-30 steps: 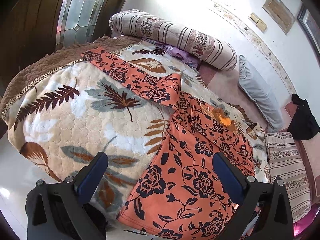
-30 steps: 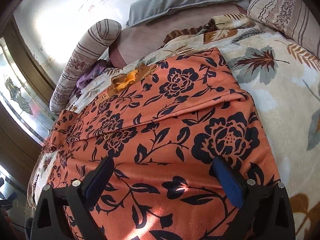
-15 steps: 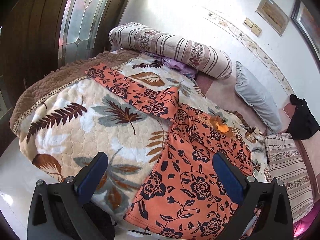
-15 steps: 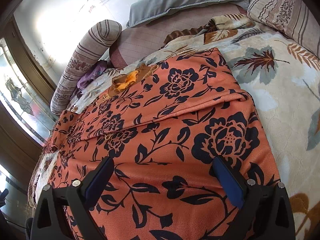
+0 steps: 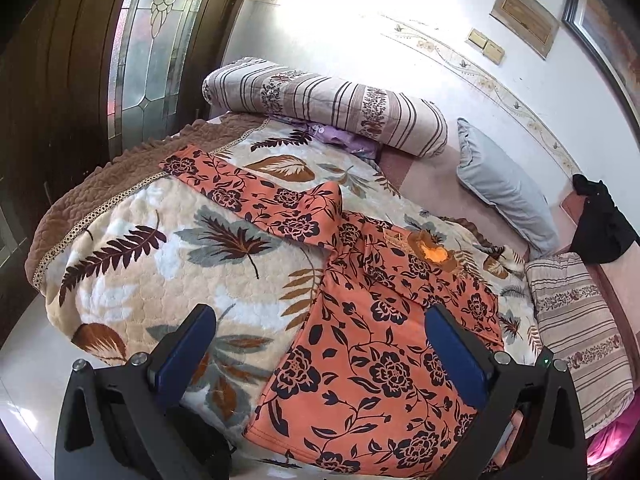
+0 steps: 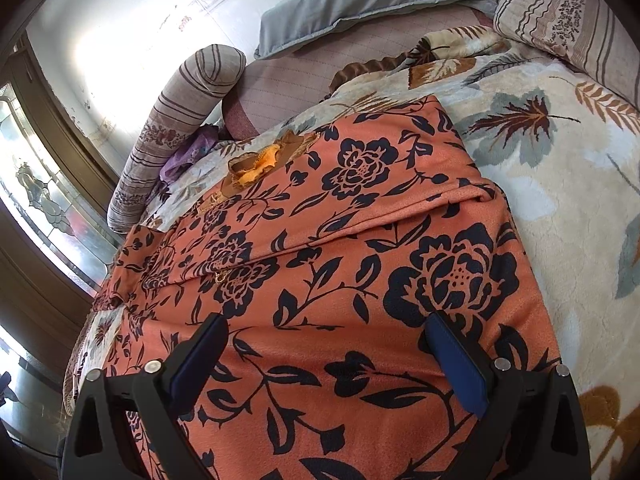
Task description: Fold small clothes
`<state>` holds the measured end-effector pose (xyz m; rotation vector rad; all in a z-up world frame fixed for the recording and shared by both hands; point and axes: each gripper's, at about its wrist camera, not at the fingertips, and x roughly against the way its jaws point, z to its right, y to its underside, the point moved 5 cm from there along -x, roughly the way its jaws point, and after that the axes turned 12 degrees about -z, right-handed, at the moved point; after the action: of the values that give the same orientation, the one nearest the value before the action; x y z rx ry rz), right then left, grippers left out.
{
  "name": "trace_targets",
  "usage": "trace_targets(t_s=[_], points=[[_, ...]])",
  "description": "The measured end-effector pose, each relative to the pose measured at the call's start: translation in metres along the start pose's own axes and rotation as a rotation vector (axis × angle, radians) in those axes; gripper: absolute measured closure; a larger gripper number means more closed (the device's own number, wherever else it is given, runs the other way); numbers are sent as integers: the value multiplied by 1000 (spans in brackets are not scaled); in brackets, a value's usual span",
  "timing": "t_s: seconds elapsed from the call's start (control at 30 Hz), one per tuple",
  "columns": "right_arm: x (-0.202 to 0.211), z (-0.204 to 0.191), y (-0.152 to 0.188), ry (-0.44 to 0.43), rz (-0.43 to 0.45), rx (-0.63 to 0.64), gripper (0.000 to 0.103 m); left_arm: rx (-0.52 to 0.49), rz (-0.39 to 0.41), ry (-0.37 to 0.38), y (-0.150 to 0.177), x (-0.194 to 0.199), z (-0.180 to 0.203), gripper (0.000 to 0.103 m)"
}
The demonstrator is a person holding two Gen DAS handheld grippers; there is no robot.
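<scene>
Your top is spread flat on the bed, one sleeve out, probably for folding. Both left tool and right tool are wide open, holding nothing.

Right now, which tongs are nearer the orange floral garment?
Right. The right tongs hover directly over the garment; the left tongs straddle its left edge, partly over the leaf-print blanket.
</scene>
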<state>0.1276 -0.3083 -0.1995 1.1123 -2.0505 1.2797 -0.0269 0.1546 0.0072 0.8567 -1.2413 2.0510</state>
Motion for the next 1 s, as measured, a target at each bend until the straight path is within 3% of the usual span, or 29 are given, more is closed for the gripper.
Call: trace_targets(t_s=[0.53,0.63,0.73,0.87,1.0], points=[[-1,0,0,0,0,-1,3,-2,-5,-4,1,0,1,0],[0,-3,0,35,-13,12,3,6,-3,5,1,-3,-4,0],[11,-16,3,94,-16,56,3,32,-23,19,0,-18,-17,0],[34,-47,0,48,23,103,3,73,-78,33,-12,-55,-36,0],[29,-84,-11,-24,-6,114,3,109,-110,88,-50,-102,-54,0]])
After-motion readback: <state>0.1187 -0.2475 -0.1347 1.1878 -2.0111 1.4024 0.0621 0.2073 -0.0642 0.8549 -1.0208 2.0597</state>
